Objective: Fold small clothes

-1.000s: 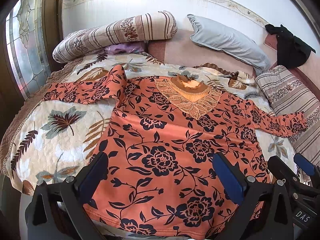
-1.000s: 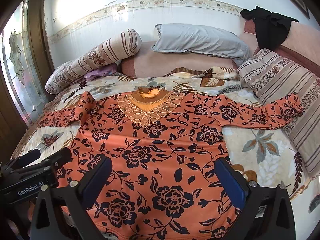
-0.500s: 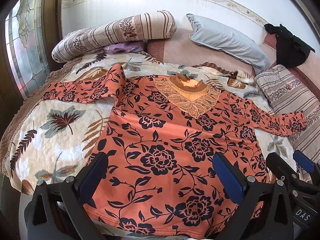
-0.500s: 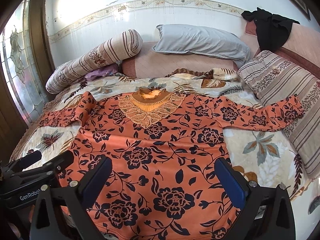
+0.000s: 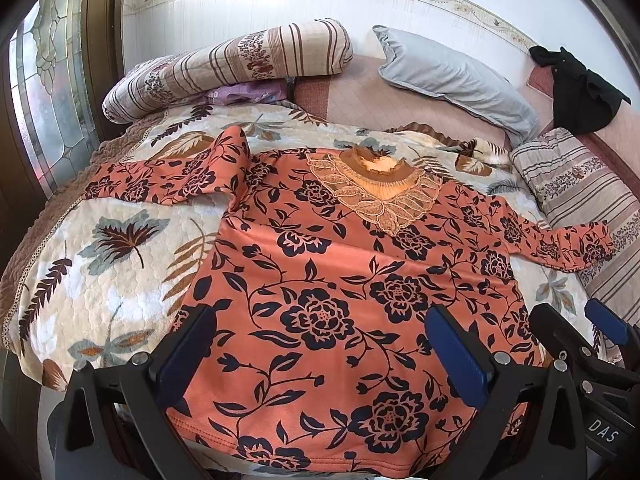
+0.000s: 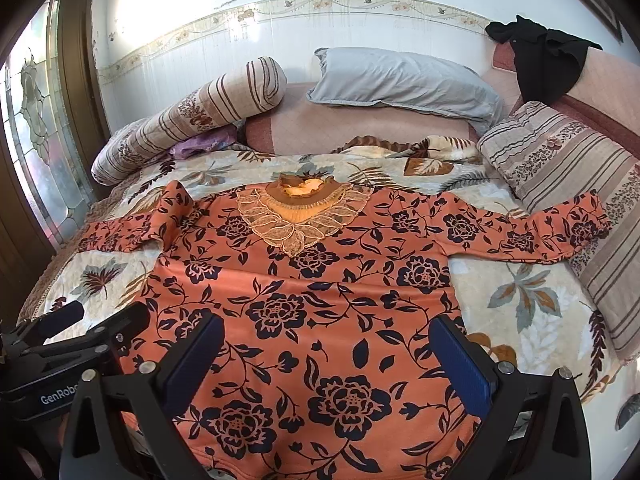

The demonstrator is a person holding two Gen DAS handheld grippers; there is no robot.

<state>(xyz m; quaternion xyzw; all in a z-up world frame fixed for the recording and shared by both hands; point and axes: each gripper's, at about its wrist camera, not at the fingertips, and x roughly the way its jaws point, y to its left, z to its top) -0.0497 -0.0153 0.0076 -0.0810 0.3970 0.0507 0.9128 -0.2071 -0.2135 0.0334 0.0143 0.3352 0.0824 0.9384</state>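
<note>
Left wrist view: left gripper [image 5: 320, 350] hangs w/ fingers spread wide, nothing pinched, the orange floral top [image 5: 340, 280] lying flat on the bed quilt [image 5: 100, 280] just past and under the fingertips; its bunched left sleeve [image 5: 192, 176], well beyond the left finger, could imo fold in crooked. Right wrist view: right gripper [image 6: 328, 360] also spread and empty over the hem; the right sleeve [image 6: 540, 228], far off past the right finger, rests on the striped cushion [image 6: 580, 168] and may drag.

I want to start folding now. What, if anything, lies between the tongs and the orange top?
Nothing visible does. The left tongs and right tongs are both open above the orange floral top, which lies flat and uncovered on the bedspread.
</note>
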